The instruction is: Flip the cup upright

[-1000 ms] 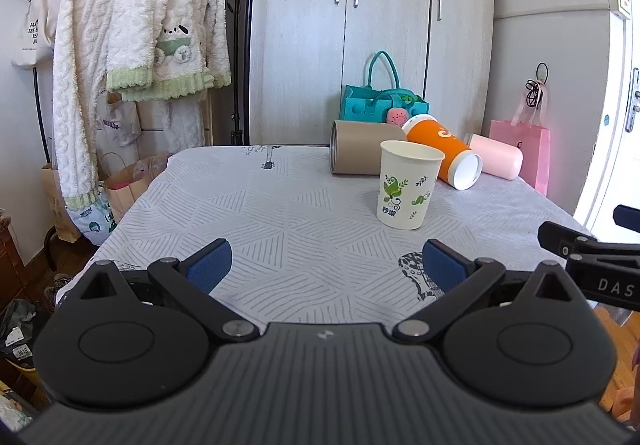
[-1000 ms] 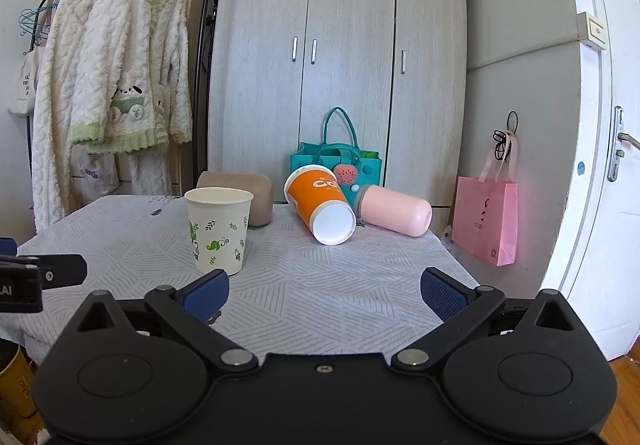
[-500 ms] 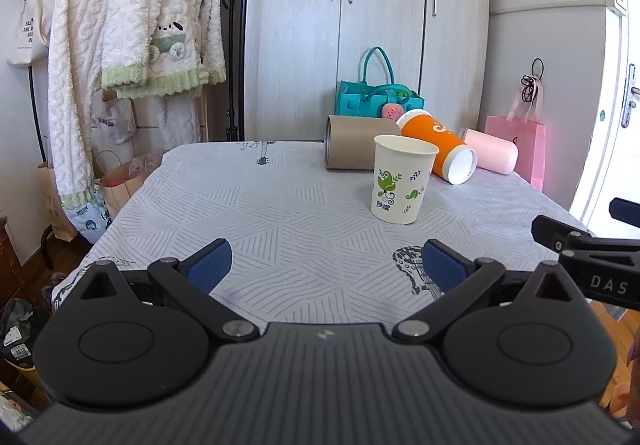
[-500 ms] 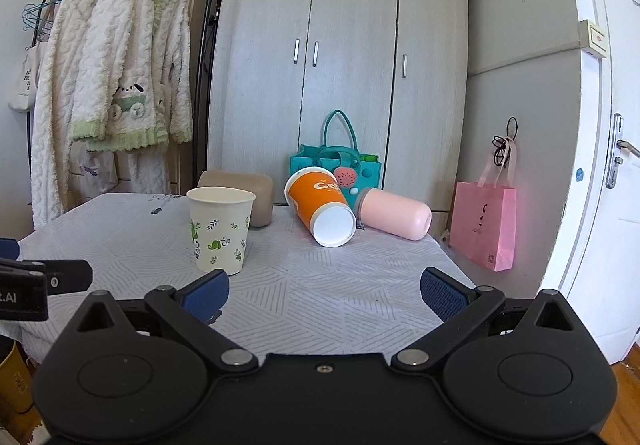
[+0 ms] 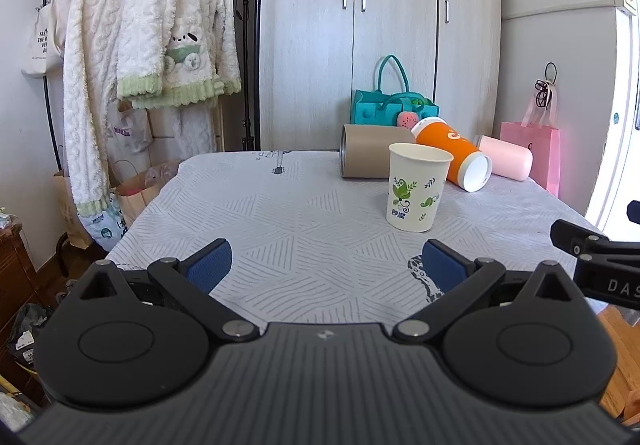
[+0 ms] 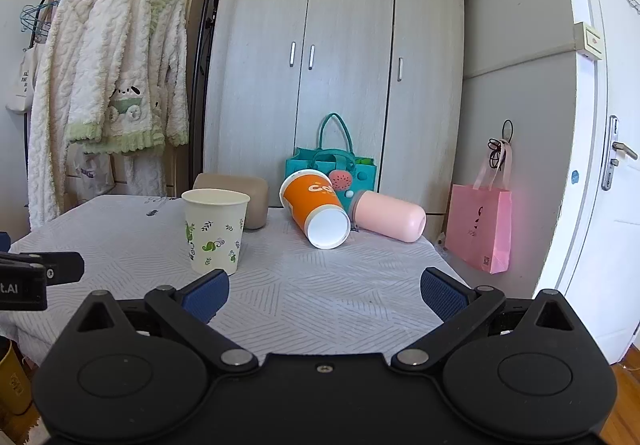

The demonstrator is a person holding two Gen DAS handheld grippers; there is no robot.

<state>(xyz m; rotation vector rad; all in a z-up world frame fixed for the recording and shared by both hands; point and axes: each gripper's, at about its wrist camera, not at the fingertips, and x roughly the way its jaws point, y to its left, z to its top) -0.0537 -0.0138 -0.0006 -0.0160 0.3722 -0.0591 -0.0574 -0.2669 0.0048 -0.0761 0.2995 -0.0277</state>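
Bright daylight is admitted from the right; the door (image 5: 624,85) is blown out in the left view. Shadows on the tablecloth (image 6: 320,285) are soft. Strong fisheye bending is seen on the wardrobe (image 6: 340,65). Focus is sharp.

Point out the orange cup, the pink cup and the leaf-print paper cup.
orange cup (image 6: 310,197): right wrist view, on its orange side wall.
pink cup (image 6: 390,213): right wrist view, middle of its lying body.
leaf-print paper cup (image 5: 416,193): left wrist view, on its printed front wall.
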